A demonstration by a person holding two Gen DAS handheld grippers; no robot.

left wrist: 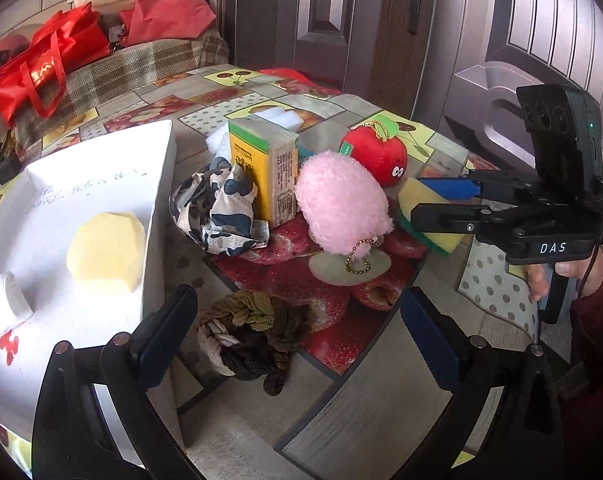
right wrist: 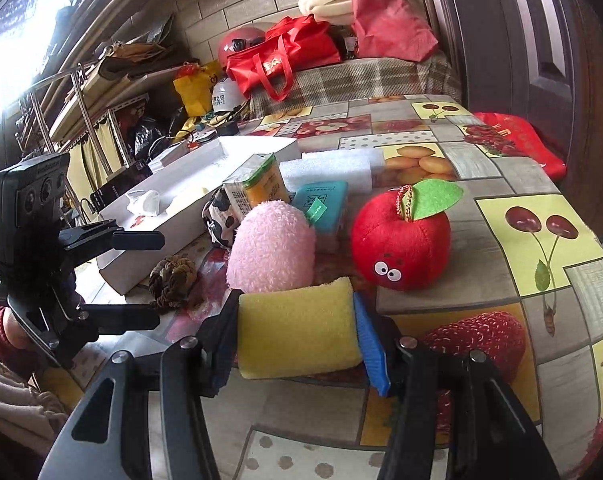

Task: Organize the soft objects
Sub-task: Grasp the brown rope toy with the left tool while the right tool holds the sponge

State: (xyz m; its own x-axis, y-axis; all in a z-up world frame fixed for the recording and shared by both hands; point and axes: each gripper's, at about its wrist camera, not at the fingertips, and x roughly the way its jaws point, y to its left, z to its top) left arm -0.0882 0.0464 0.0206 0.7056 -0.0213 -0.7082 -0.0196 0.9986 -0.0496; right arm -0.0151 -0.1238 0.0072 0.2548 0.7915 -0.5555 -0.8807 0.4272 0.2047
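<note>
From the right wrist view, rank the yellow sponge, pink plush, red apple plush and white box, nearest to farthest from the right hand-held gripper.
1. Yellow sponge, between its fingers.
2. Pink plush, just behind, left.
3. Red apple plush, right; close to pink's rank.
4. White box, far left.

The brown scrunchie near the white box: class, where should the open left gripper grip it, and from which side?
Grip the brown scrunchie across its bunched middle, coming from above: it lies flat and loose between the open left gripper's fingers, with the white box close alongside.

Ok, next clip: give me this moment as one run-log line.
right hand-held gripper: shut on yellow sponge | left hand-held gripper: open above brown scrunchie | white box: holds foam piece
</note>
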